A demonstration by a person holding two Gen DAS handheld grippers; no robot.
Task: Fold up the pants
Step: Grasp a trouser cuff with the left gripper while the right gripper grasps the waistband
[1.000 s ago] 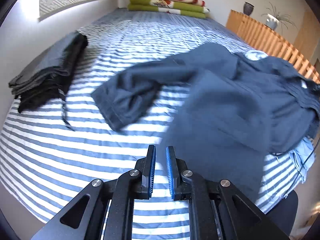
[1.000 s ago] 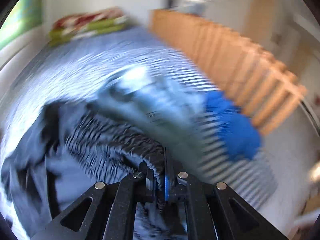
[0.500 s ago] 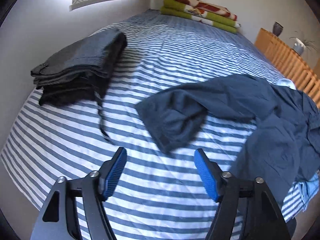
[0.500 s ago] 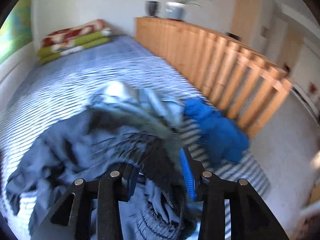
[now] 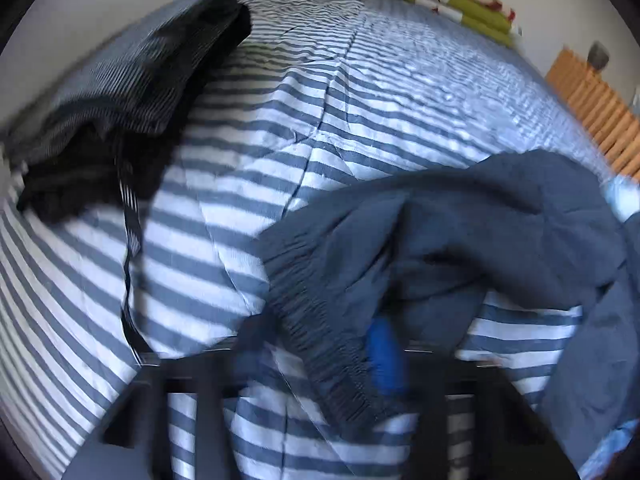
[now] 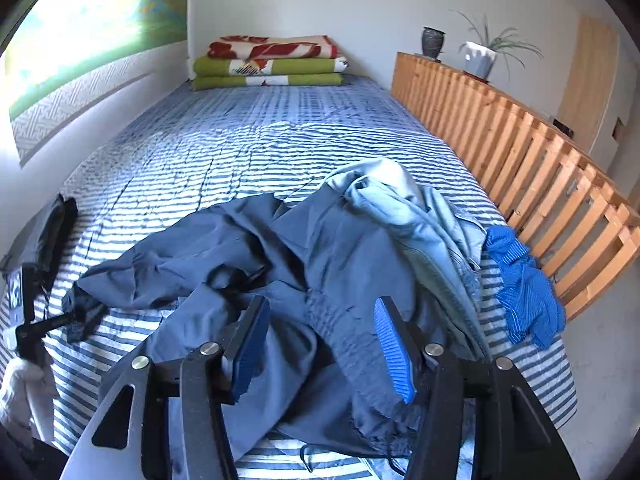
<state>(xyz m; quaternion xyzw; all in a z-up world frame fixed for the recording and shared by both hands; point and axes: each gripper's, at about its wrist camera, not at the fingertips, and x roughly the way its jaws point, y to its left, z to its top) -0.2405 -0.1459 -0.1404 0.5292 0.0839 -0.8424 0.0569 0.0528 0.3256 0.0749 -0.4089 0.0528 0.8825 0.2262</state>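
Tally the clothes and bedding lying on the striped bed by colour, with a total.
Navy pants: 1
Light blue garment: 1
Bright blue garment: 1
Dark folded stack, pieces not separable: 1
Green, red and white folded blankets, pieces not separable: 1 pile
Total: 5

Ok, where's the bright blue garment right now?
In the right wrist view, the bright blue garment lies at the bed's right edge, beside the wooden slat rail and just right of the light blue clothes piled on the navy pants.
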